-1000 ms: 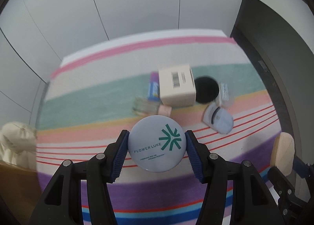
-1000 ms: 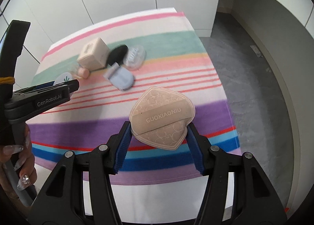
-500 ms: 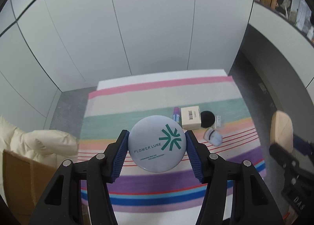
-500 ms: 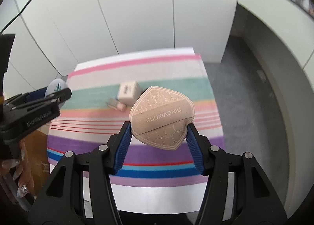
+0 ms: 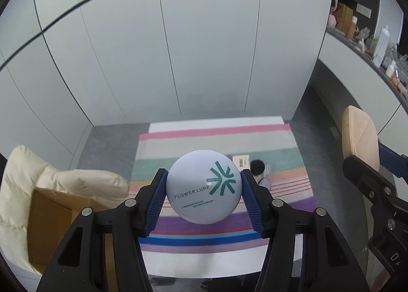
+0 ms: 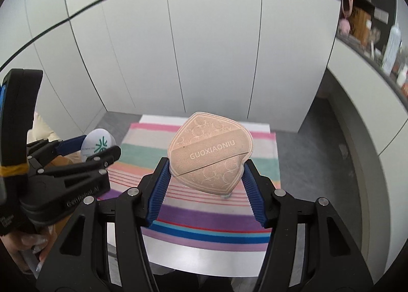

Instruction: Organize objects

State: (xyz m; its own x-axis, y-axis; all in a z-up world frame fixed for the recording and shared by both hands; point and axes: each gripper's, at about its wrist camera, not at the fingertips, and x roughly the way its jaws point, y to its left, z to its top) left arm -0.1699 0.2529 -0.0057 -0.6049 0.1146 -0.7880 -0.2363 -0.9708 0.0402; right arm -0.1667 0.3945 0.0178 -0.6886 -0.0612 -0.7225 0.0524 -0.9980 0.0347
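Observation:
My left gripper is shut on a round pale-blue compact lettered FLOWER LURE, held high above the striped tablecloth. In the right wrist view, the right gripper is shut on a beige heart-shaped powder puff, tilted between the blue pads. Each gripper shows in the other's view: the puff at the right edge, the compact at the left. Far below on the cloth lie a cream box, a black round item and a pale blue item.
A cream padded jacket lies over a cardboard box left of the table. White cabinet doors stand behind the table. A shelf with bottles runs along the right. A person's hand grips the left tool.
Both grippers have risen far above the table with the compact and the puff still in them. The table and its items now look small. The puff sits more tilted.

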